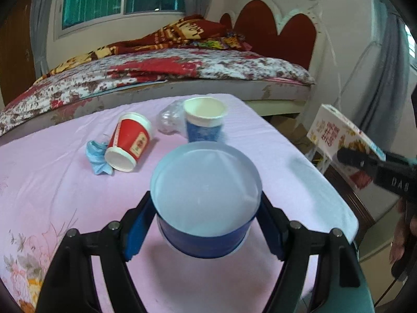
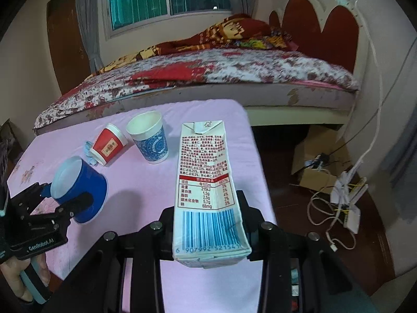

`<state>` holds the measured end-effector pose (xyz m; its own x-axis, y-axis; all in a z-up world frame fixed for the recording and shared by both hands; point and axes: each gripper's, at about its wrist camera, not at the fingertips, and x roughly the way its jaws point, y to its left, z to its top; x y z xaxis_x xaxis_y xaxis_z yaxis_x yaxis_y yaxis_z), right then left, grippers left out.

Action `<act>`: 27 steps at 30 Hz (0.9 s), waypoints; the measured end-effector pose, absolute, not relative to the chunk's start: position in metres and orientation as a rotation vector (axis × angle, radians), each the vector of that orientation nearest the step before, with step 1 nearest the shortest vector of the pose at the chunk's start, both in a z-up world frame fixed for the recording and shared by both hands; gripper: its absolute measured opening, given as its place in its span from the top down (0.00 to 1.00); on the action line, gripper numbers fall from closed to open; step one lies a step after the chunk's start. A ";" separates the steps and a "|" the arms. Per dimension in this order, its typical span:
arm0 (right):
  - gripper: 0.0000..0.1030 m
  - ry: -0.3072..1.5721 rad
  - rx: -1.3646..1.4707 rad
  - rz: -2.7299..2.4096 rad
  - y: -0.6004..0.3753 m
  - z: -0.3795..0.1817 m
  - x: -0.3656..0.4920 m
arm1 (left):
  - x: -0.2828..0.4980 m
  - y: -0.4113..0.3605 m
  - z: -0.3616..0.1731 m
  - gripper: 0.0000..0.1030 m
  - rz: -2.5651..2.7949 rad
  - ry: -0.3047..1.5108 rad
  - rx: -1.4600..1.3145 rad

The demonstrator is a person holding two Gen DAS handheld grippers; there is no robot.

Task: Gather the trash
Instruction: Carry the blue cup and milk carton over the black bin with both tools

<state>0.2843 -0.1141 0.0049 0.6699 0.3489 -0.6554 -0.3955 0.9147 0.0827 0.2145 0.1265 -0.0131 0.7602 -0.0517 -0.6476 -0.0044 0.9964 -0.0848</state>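
My left gripper [image 1: 206, 208] is shut on a blue cup [image 1: 206, 195] with a pale inside, held above the pink tablecloth [image 1: 52, 182]; it also shows in the right wrist view [image 2: 78, 187]. My right gripper [image 2: 206, 224] is shut on a white milk carton [image 2: 206, 182], held off the table's right side; the carton shows in the left wrist view [image 1: 341, 140]. On the cloth lie a tipped red paper cup [image 1: 129, 140], an upright blue patterned cup [image 1: 204, 122], a crumpled blue scrap [image 1: 97, 156] and clear crumpled plastic [image 1: 168, 118].
A bed [image 1: 156, 78] with a floral quilt stands right behind the table. On the floor to the right are a cardboard box [image 2: 315, 164] and white cables with a power strip [image 2: 346, 200]. The table's right edge [image 2: 260, 156] drops to a dark floor.
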 end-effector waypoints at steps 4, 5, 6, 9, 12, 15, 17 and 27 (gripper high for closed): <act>0.64 0.706 -0.061 0.393 -0.138 0.017 0.262 | 0.198 0.109 -0.007 0.27 -0.058 0.696 -0.072; 0.64 0.702 -0.061 0.387 -0.142 0.019 0.257 | 0.194 0.104 -0.005 0.27 -0.068 0.693 -0.070; 0.64 0.699 -0.061 0.380 -0.149 0.022 0.252 | 0.191 0.099 -0.004 0.27 -0.078 0.690 -0.068; 0.64 0.689 -0.062 0.363 -0.163 0.028 0.237 | 0.184 0.085 -0.001 0.27 -0.106 0.686 -0.060; 0.64 0.683 -0.070 0.345 -0.179 0.033 0.223 | 0.178 0.070 0.002 0.27 -0.133 0.681 -0.052; 0.64 0.684 -0.064 0.322 -0.197 0.034 0.213 | 0.174 0.057 0.003 0.27 -0.157 0.678 -0.047; 0.64 0.687 -0.062 0.304 -0.210 0.034 0.206 | 0.172 0.046 0.003 0.27 -0.176 0.677 -0.042; 0.64 0.725 -0.034 0.222 -0.274 0.019 0.184 | 0.161 -0.026 -0.004 0.27 -0.297 0.692 0.012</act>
